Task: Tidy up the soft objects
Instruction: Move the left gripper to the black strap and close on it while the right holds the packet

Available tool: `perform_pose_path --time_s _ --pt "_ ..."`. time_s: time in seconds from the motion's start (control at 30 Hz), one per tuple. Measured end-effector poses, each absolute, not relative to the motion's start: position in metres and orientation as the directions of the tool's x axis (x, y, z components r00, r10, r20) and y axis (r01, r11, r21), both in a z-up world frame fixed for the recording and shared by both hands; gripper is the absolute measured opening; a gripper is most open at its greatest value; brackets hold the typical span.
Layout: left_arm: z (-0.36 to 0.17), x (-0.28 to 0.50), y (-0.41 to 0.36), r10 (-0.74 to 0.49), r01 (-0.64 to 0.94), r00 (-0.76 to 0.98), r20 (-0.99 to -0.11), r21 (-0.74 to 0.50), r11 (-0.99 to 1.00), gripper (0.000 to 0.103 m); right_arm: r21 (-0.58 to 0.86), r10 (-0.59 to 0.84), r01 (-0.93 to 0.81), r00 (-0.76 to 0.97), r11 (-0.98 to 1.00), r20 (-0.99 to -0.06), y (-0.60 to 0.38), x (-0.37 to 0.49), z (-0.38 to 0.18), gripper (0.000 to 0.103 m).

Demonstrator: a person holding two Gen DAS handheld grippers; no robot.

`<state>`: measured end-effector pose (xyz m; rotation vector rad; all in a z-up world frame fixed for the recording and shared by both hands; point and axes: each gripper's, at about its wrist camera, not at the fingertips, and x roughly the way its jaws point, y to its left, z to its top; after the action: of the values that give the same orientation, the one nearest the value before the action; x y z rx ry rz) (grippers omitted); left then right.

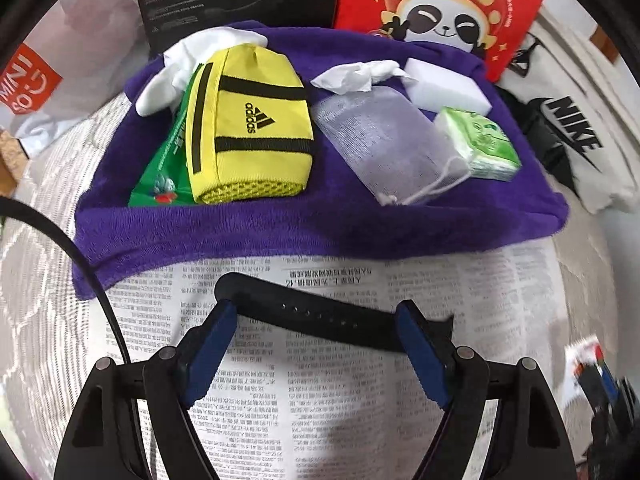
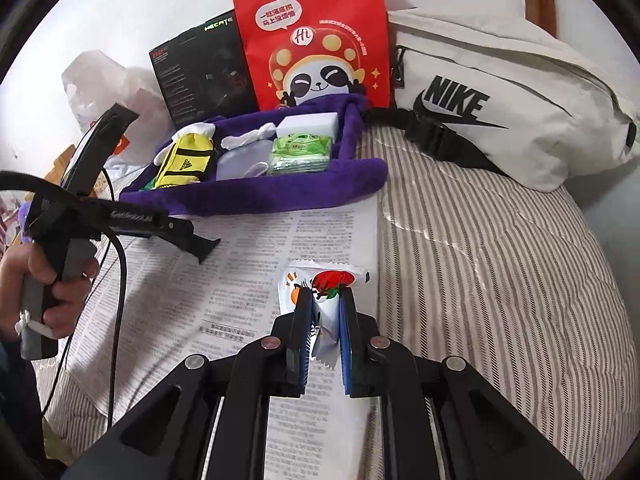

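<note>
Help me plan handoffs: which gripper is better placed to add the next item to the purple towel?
Right: the right gripper is shut on the snack packet; the left gripper is open, straddling a black strap.

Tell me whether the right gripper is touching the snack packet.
Touching. The right wrist view shows the right gripper with its jaws closed on the snack packet, the wrapper crumpled between both blue pads above the newspaper.

**Count of things on the bed**

One purple towel [image 1: 320, 232] holding one yellow pouch [image 1: 248, 128], one mesh bag [image 1: 380, 136], one sponge [image 1: 444, 84], two green tissue packs [image 1: 484, 148] [image 1: 164, 176]. One newspaper [image 1: 320, 400], one watch strap [image 1: 320, 316], one snack packet [image 2: 320, 280]. Two grippers [image 1: 320, 344] [image 2: 325, 320]. One red bag [image 2: 316, 36], one black box [image 2: 200, 68], one Nike bag [image 2: 500, 100]
</note>
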<state>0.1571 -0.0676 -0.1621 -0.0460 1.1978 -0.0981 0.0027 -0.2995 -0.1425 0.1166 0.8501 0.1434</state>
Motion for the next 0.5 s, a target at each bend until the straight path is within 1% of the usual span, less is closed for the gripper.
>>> perform_pose_path --time_s 0.17,0.27,0.4,0.43,0.5 --pt "-0.166 0.161 -0.088 0.025 -0.002 0.353 -0.935 0.026 1.0 0.083 0.19 0.203 -0.091 0.645 0.978 -0.737 -0.297 0.003 -0.149 0.013" --pt "-0.166 0.155 -0.099 0.064 0.026 0.389 -0.919 0.081 0.996 0.083 0.194 0.214 -0.102 0.639 0.976 -0.739 -0.293 0.003 -0.151 0.013" --pt "-0.166 0.147 -0.092 0.009 0.078 0.354 -0.935 0.039 0.996 0.085 0.194 0.221 -0.114 0.64 0.974 -0.736 -0.291 0.0 -0.149 0.013" --pt "-0.167 0.143 -0.088 -0.002 0.096 0.339 -0.941 0.033 0.995 0.087 0.193 0.223 -0.117 0.642 0.974 -0.734 -0.29 0.0 -0.147 0.013" --pt "-0.171 0.133 -0.079 -0.001 0.137 0.304 -0.953 0.043 0.99 0.087 0.189 0.223 -0.122 0.644 0.974 -0.732 -0.289 -0.002 -0.146 0.013"
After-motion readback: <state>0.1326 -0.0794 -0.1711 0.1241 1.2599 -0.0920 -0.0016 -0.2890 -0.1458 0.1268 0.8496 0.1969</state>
